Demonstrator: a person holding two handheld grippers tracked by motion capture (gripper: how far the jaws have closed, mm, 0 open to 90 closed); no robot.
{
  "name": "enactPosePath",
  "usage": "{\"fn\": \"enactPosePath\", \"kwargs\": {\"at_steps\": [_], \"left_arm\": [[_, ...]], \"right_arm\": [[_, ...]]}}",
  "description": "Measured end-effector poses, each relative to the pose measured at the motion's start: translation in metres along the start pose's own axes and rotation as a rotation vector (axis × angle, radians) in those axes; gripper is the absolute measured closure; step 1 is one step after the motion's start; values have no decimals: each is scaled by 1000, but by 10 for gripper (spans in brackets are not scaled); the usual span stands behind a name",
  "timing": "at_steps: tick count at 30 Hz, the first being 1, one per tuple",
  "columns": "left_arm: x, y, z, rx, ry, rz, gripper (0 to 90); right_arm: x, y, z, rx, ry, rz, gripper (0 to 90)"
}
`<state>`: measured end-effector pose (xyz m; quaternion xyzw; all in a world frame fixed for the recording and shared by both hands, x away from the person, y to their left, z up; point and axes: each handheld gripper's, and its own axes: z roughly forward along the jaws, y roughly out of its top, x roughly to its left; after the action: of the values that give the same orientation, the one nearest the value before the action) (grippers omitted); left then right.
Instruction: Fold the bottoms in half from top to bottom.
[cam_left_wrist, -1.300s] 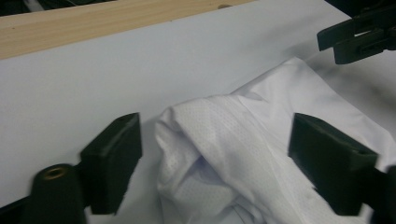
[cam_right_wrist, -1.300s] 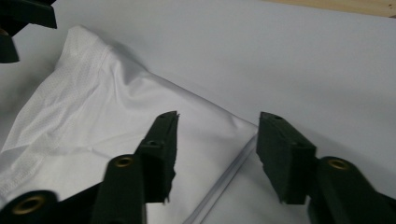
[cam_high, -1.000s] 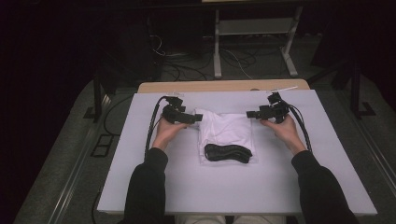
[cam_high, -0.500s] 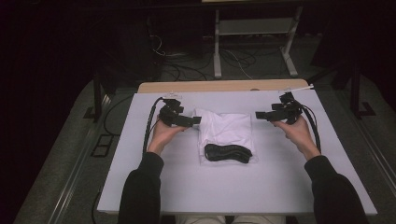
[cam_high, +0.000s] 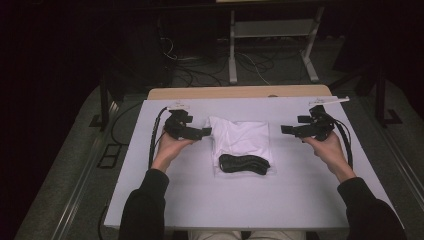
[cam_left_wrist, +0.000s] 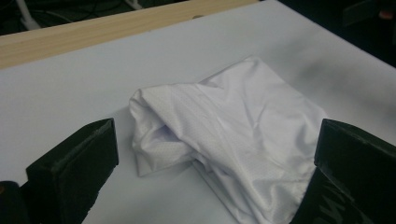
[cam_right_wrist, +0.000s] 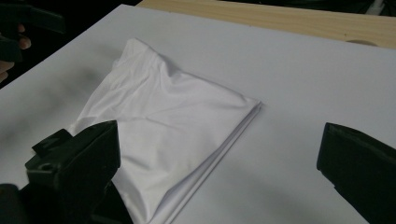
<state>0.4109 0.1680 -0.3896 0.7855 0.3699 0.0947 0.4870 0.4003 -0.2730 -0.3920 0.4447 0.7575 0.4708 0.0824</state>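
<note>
Both pairs of fingers stand released, jaws spread wide with nothing between them; my left gripper (cam_high: 202, 133) sits just beside the left edge of the folded white shirt (cam_high: 241, 138), my right gripper (cam_high: 286, 129) near the shirt's right edge but apart from it, both pointing inward at it; neither touches the cloth.

Shirt lies flat about mid-table on the white table cover (cam_high: 200, 200), folded into a rough rectangle; a dark rolled item (cam_high: 244, 163) rests across the shirt's near edge, on top of it; what the item is I cannot tell.

Left gripper view: shirt (cam_left_wrist: 233, 135) fills the span between my jaws, its nearest corner rumpled and bunched, folds loose there.

Right gripper view: shirt (cam_right_wrist: 163, 126) lies ahead and toward the left jaw, its layered folded edge straight and neat; bare cover lies beyond that edge; bare wooden table edge (cam_right_wrist: 280, 16) runs beyond the shirt's far side.
</note>
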Motion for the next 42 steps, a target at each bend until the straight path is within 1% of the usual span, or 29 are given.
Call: {"fn": "enactPosePath", "kwargs": {"at_steps": [2,4,7,13,18,24,32,36,40,42], "left_arm": [[0,-4,-3,-2,1,5,0],[-1,-8,-7,-12,0,0,0],[-3,-12,-14,-19,1,6,0],[-8,-22,-26,-33,17,8,0],[-11,-30,-34,-48,17,9,0],[-20,-41,-42,-56,6,13,0],[-33,-55,-50,-63,-13,30,0],[-40,-63,-56,-74,-12,42,0],[-44,-72,-61,-95,-13,36,0],[-45,-76,-64,-93,-16,37,0]], "right_arm": [[0,-6,-1,-2,1,5,0],[1,-12,-2,2,0,7,0],[5,-18,-5,3,2,0,0],[14,-29,-13,-2,5,-11,0],[22,-36,-20,-8,7,-22,0],[29,-48,-27,1,-3,-33,0],[40,-63,-34,0,4,-39,0],[45,-69,-39,-7,4,-47,0],[50,-76,-45,-25,2,-58,0],[52,-81,-48,-27,1,-65,0]]}}
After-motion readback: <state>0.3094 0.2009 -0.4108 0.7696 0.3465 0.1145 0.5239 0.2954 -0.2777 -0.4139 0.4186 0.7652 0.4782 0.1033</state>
